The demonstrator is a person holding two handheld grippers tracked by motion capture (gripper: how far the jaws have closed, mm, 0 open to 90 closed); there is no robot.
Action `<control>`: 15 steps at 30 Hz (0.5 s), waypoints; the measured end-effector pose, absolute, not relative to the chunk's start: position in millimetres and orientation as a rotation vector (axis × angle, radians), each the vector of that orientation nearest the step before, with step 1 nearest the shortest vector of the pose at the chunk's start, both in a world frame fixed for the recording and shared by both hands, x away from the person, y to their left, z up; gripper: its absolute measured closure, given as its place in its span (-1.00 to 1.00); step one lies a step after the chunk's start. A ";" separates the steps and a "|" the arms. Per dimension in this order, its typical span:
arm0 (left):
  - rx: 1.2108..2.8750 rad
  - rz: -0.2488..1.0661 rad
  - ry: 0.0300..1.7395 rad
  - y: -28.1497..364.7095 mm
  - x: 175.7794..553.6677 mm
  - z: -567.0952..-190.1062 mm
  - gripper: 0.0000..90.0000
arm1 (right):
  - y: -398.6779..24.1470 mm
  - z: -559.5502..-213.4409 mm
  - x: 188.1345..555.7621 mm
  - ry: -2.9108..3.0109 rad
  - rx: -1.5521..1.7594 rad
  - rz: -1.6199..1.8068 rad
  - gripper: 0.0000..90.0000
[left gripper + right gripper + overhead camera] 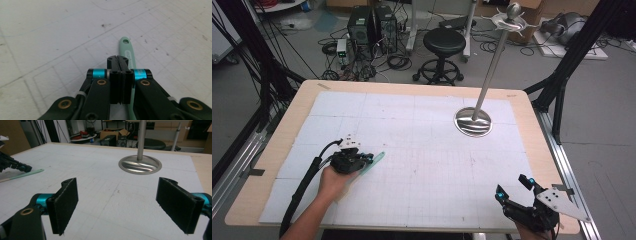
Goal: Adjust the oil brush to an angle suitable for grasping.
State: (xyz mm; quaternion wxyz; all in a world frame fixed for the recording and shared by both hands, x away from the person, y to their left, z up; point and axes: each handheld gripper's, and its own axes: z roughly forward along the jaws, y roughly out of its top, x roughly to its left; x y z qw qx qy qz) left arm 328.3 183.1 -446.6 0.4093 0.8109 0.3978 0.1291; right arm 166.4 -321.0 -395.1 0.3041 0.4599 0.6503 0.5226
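Spatula clamped in left tool

Grey floor is littered with cables. Two black computer towers and a black round stool are placed beyond the wooden table. Black frame struts are seen at both sides; cardboard boxes are stacked at the back.

You have on the table one green spatula, one metal stand, and two grippers, left and right.
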 end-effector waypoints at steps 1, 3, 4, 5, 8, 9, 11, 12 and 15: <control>2.047 0.317 0.989 180.5 327.7 -446.6 0.96 | -320.7 -395.0 166.2 1.723 1.222 1.384 -0.63; 2.065 0.304 0.965 173.8 325.8 -446.0 0.96 | -320.3 -394.8 165.8 1.724 1.221 1.385 -0.63; 2.070 0.309 0.960 171.4 325.0 -445.7 0.96 | -320.5 -394.8 165.8 1.721 1.218 1.385 -0.63; 2.081 0.302 0.946 168.0 324.2 -445.2 0.96 | -321.0 -394.7 165.8 1.722 1.214 1.383 -0.63; 2.088 0.278 0.924 160.6 321.2 -445.0 0.97 | -321.4 -394.6 165.0 1.717 1.221 1.388 -0.62; 2.088 0.278 0.924 160.6 321.2 -445.0 0.97 | -321.5 -394.5 164.8 1.718 1.223 1.388 -0.62; 2.098 0.268 0.891 153.1 317.7 -445.2 0.97 | -321.7 -394.6 164.6 1.717 1.222 1.388 -0.62; 2.106 0.261 0.877 152.1 317.4 -445.0 0.97 | -321.5 -394.6 164.7 1.717 1.222 1.388 -0.62; 2.104 0.243 0.837 147.1 313.7 -444.1 0.97 | -321.0 -394.6 165.0 1.722 1.219 1.385 -0.62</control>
